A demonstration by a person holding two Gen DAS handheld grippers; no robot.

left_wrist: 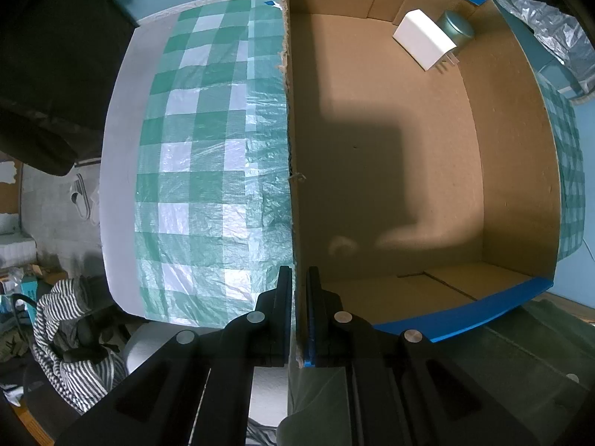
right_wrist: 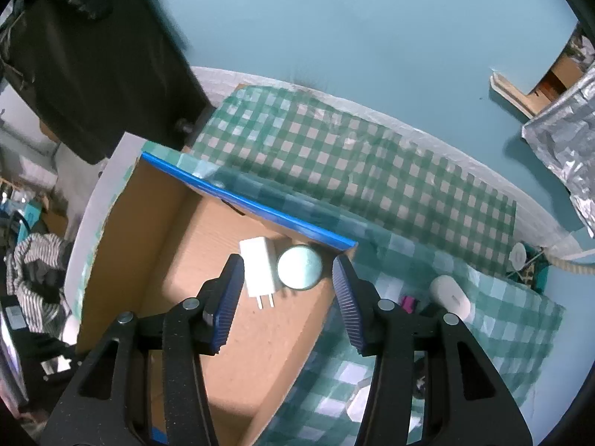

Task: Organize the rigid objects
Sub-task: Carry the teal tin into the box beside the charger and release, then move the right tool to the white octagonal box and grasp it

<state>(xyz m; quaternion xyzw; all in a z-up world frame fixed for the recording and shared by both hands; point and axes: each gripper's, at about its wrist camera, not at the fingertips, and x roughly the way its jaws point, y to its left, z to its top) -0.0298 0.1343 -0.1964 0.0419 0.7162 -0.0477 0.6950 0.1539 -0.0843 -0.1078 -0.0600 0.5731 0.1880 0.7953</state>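
An open cardboard box with blue edge tape stands on a green-checked cloth. My left gripper is shut on the box's left wall, one finger each side. Inside the box, in its far corner, lie a white charger with metal prongs and a round metal tin. In the right wrist view, my right gripper is open and empty above the box, over the charger and tin. A white oval object and a pink item lie on the cloth right of the box.
The checked cloth covers a white table against a blue wall. A dark cabinet stands at left. Striped fabric and clutter lie below the table's left edge. Crinkled silver plastic sits at the right.
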